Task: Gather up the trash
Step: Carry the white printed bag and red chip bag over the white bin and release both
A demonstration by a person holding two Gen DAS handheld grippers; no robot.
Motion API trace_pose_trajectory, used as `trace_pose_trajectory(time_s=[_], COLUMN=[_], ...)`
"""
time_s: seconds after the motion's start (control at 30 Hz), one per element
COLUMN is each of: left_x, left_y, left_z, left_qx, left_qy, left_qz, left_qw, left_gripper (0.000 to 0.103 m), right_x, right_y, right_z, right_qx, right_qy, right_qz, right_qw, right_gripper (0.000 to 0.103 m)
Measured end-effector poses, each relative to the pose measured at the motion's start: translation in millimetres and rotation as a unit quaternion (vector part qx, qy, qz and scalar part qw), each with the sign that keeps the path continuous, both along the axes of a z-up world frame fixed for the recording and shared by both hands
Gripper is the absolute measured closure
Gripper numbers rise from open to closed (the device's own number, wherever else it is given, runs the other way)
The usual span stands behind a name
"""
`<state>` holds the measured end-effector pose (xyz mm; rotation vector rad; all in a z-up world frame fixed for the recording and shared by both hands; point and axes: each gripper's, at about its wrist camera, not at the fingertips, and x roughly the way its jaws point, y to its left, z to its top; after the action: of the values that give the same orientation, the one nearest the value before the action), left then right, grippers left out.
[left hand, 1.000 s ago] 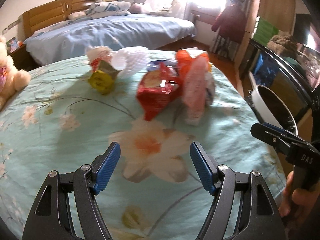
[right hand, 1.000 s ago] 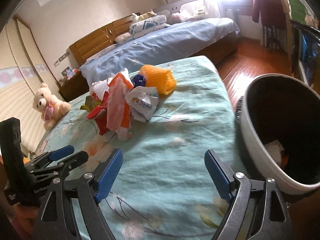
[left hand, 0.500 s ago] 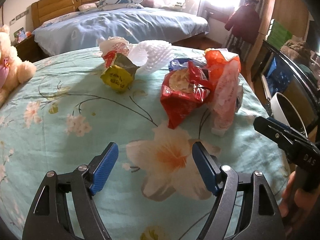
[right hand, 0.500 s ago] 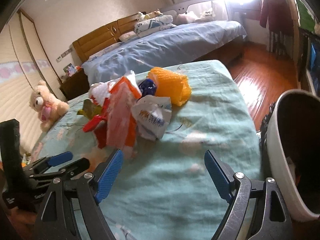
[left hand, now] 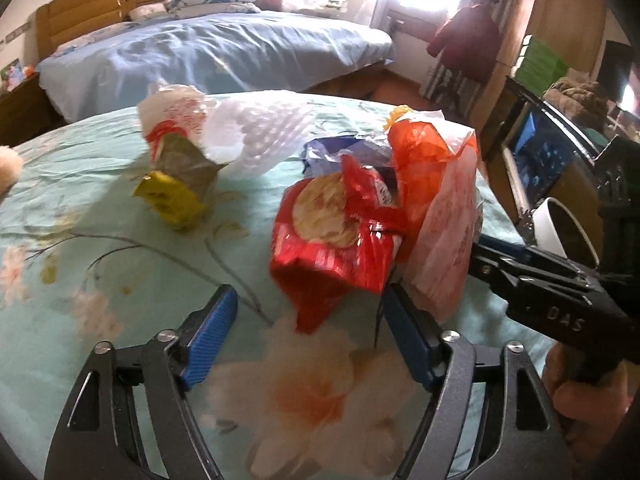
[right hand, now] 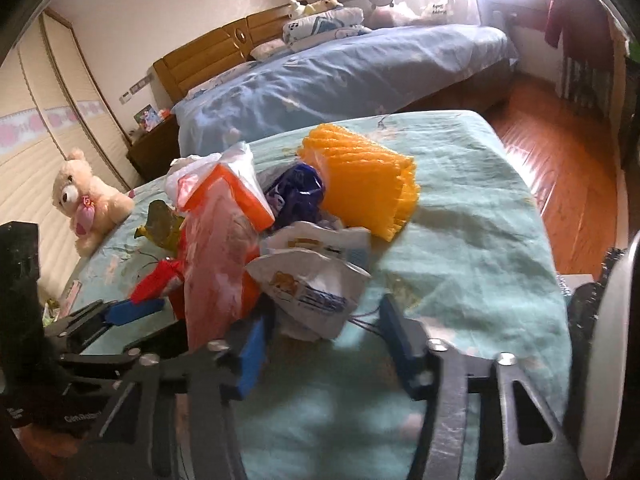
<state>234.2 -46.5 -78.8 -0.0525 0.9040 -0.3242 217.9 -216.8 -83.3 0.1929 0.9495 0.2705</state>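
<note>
We see the trash pile (left hand: 360,208) near the bed's (left hand: 120,280) far edge. Left gripper (left hand: 308,332) jaws are closing, half-wide, below the red wrapper (left hand: 336,248). Right gripper (right hand: 324,340) jaws are closing around the white wrapper (right hand: 312,284), not yet pressing.

A wide bed (right hand: 340,76) with a blue quilt and a wooden headboard (right hand: 224,44) fills the far side of the room. A cream teddy bear (right hand: 86,200) sits at the left. Far right, a dark red coat (left hand: 468,44) hangs above the wooden floor (right hand: 560,152).
</note>
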Motion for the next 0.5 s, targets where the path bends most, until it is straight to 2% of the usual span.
trace_pose_trajectory(time_s=[0.07,0.1,0.17,0.33,0.43,0.5], left_x=[4.2,4.2,2.4,-25.6,-47.9,-62.0], left_y=[-0.5,-0.1,1.4,11.7,18.0,25.1], left_z=[-3.3,-2.5,-3.1,2.5,6.6,11.8], left_qx=[-0.005,-0.005,-0.015,-0.011,-0.002,-0.012], left_qy=[0.011,0.008,0.014,-0.004,-0.015,-0.011], left_qz=[-0.001,0.001,-0.003,0.002,0.009,0.017], left_qw=[0.9999,1.0000,0.9998,0.9999,0.9998,0.9997], left_gripper=[0.059,0.078,0.089,0.097,0.097,0.097], right_x=[0.1,-0.7,-3.9,-28.1,-48.1,-64.7], right_y=[2.0,2.1,1.3,-3.3,-3.7,-9.3], right_z=[0.2,0.3,0.9,7.8,12.9,18.1], right_qx=[-0.006,-0.006,-0.009,-0.002,-0.012,-0.006], right_qy=[0.001,0.001,0.003,-0.008,-0.024,-0.021], right_qz=[0.003,0.003,0.000,-0.017,-0.027,-0.043], right_qw=[1.000,1.000,1.000,1.000,0.999,0.999], right_gripper=[0.069,0.070,0.072,0.074,0.074,0.074])
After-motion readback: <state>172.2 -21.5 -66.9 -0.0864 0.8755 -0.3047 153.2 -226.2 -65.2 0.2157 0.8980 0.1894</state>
